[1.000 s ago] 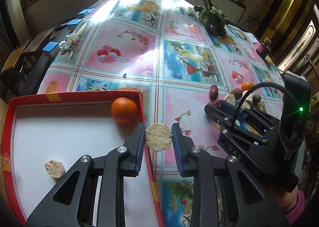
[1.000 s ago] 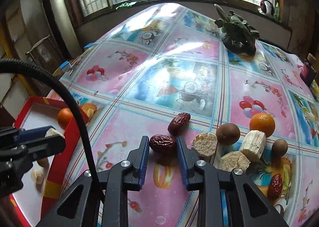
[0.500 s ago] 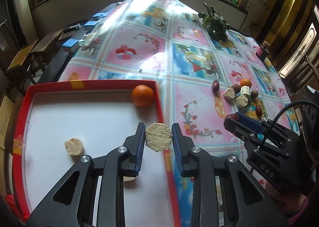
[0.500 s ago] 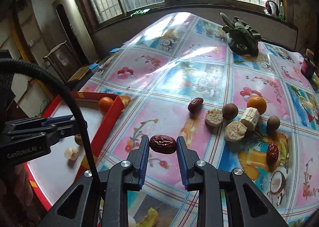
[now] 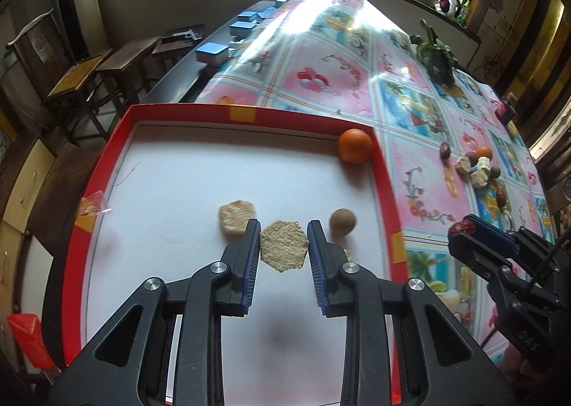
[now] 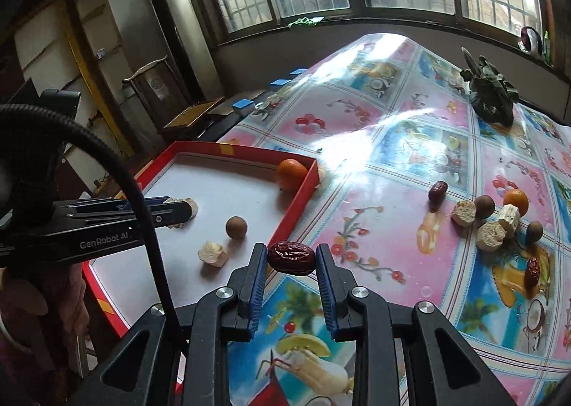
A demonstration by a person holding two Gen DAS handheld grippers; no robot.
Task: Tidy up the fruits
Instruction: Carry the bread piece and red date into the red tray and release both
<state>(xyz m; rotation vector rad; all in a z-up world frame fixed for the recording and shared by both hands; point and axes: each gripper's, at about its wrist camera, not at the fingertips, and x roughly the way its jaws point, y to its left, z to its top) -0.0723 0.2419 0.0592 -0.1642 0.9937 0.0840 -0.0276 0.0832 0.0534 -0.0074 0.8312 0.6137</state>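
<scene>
My left gripper is shut on a pale hexagonal cane slice and holds it over the white floor of the red tray. In the tray lie an orange, a brown round fruit and another pale piece. My right gripper is shut on a red date, held above the table just right of the tray's wall. On the table further right lie a date, an orange, brown fruits and pale cane pieces.
A dark green plant stands at the far end of the table. Blue boxes and wooden stools stand beyond the tray's far left. The tray overhangs the table's left edge. A red bag lies on the floor.
My left gripper has moved left with the cane slice, from the tray's right wall to over its floor. My right gripper has lifted the date and carried it left towards the tray.
</scene>
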